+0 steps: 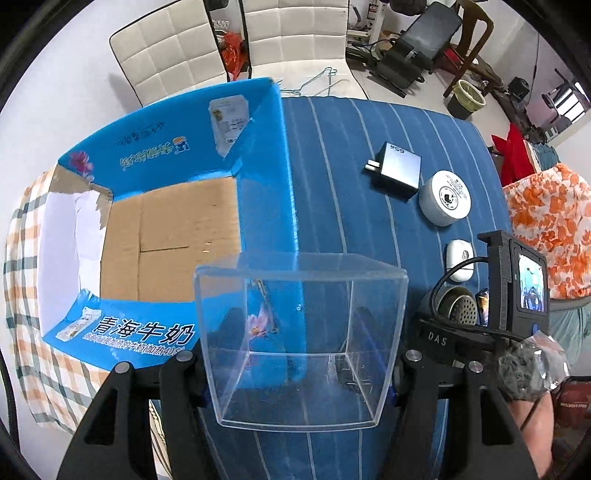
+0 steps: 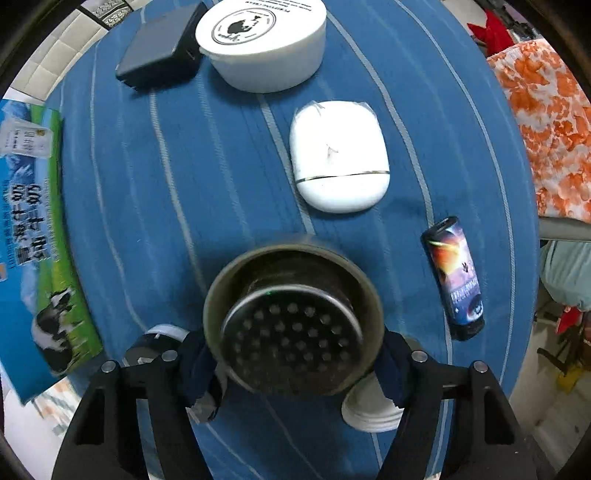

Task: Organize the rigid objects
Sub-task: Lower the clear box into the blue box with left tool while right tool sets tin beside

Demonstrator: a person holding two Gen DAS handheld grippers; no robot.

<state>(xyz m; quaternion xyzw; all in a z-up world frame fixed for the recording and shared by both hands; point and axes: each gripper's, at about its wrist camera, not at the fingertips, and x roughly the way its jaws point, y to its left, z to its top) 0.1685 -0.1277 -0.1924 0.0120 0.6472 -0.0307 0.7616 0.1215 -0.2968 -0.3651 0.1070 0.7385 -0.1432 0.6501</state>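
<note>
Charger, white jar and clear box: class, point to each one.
Charger [image 1: 400,168], left wrist view, top face.
White jar [image 2: 258,26], right wrist view, lid.
Clear box [image 1: 295,343], left wrist view, near wall.

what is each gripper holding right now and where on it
The left gripper clamps a clear plastic box by its two opposite side walls. The right gripper grips a round metal strainer cup across its sides.

Clear box: open side up, held above table edge beside carton; carton open, empty; metal strainer cup raised over table; charger, white tin, white case, printed tube lying on striped cloth near right edge.
</note>
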